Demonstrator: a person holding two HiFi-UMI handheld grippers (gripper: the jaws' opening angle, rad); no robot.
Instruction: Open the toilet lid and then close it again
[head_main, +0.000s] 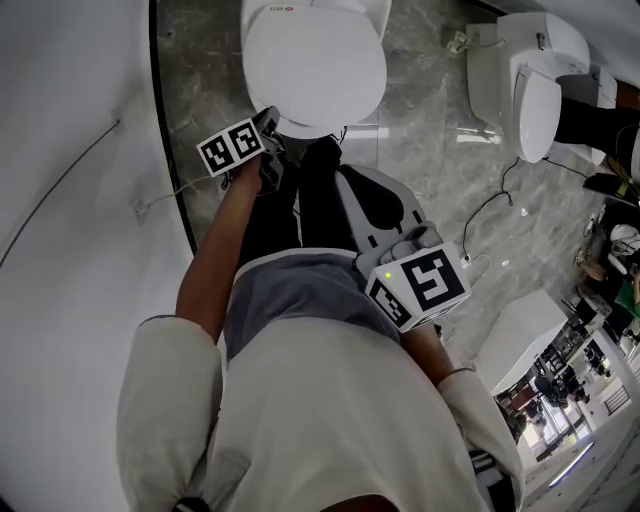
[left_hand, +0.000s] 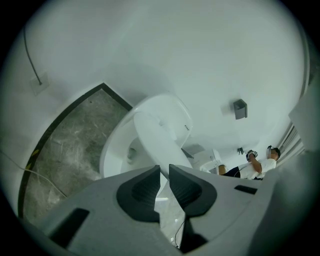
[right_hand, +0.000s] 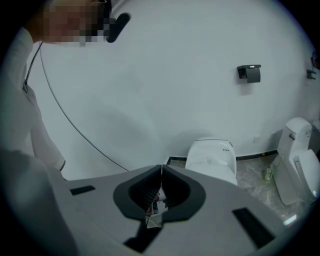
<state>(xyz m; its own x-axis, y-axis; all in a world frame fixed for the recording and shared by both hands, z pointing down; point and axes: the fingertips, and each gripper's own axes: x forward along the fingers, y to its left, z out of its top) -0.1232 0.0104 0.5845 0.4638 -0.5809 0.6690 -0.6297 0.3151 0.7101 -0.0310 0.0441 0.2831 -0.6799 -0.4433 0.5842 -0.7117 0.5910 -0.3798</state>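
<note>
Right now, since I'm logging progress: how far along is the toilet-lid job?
Done: the left gripper has clamped the lid by its front edge. In hand: the lid stands partly raised, bowl showing beneath. Left: likely swinging it fully open, then closing it; one still can't say which pass this is. The right gripper is shut, empty.

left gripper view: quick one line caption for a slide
Left tongs grip the front edge of the white toilet lid, held partly raised above the open bowl.

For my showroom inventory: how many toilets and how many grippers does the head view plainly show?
Toilets: 2, the near toilet and the side toilet
Grippers: 2, the left gripper and the right gripper
Total: 4
</note>
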